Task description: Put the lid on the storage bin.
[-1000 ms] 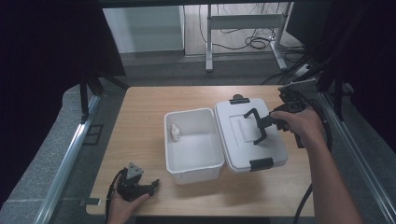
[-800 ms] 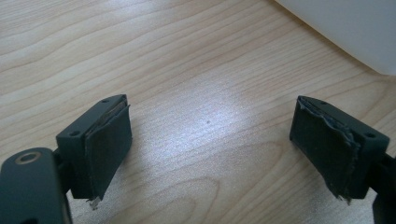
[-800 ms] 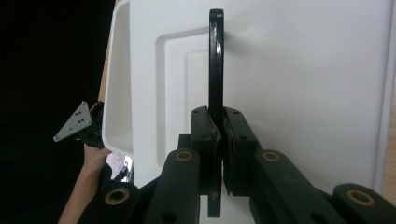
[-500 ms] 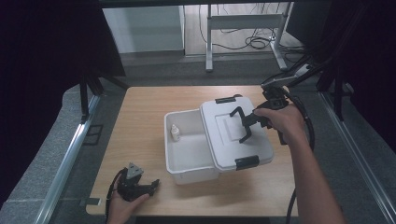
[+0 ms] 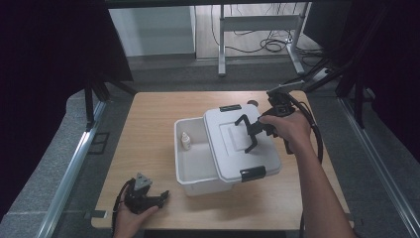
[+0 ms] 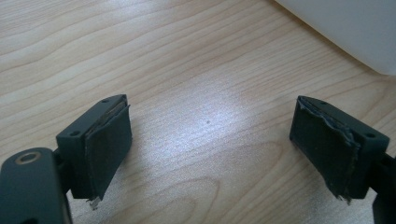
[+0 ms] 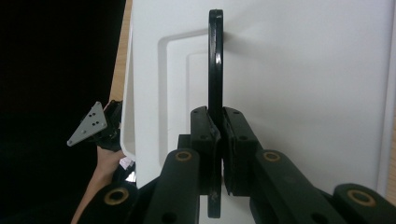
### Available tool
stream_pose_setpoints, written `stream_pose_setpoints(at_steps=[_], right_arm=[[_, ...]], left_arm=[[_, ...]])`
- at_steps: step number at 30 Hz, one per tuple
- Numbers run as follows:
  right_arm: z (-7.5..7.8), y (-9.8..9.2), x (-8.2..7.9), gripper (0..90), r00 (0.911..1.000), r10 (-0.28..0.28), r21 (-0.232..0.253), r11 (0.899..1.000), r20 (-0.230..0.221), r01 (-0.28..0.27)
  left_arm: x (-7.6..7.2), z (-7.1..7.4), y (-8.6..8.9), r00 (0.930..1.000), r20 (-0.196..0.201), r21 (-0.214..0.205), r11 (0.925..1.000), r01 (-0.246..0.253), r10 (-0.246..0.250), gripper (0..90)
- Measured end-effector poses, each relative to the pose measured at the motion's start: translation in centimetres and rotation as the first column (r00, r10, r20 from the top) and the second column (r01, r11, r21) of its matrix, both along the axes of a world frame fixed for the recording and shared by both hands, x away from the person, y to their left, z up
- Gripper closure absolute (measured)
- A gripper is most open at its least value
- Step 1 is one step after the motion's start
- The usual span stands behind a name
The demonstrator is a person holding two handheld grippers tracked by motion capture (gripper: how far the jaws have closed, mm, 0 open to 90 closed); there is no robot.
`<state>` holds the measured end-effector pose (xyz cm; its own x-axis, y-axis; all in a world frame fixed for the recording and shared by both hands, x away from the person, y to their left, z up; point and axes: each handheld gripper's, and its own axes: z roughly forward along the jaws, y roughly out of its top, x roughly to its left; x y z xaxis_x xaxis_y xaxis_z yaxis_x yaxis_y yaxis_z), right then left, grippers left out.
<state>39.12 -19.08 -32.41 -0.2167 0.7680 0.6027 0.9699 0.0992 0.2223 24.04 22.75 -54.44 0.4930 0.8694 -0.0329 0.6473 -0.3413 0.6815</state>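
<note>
**Lid half over the bin, not seated**

Nearest us, left claw (image 5: 159, 196) rests on the counter (image 5: 148, 134) at the front-left corner, jaws wide apart, nothing between them. In its own view we see bare wood grain and a white corner of the bin.

Mid-counter: white bin (image 5: 190, 166), open on its left half. Small white bottle (image 5: 185, 141) stands inside by the far-left wall.

Right claw (image 5: 247, 134) is clamped tight on the lid's black handle (image 7: 215, 60); right gripper view shows the handle pinched edge-on between the pads. Lid (image 5: 240, 144) sits skewed, covering the bin's right part and overhanging its right side.

Our read: lid grabbed and partly across; aligning, lowering and latching remain.

Hard to tell: whether the lid touches the rim. Bin's right wall is hidden under it.
</note>
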Motion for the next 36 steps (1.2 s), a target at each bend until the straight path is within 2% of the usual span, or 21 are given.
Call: stream_pose_setpoints(at_steps=[12,36], right_arm=[[-0.2,1.2,0.0,84.2,1.0,-0.002,-0.003,1.0,-0.006,0.002],[0.5,5.3,-0.2,84.1,0.9998,0.003,0.001,1.0,-0.021,-0.003]], left_arm=[[0.0,0.0,0.0,1.0,0.001,-0.001,1.0,0.001,-0.001,12.7],[0.0,0.0,-0.1,1.0,0.005,-0.002,1.0,0.004,-0.004,12.8]])
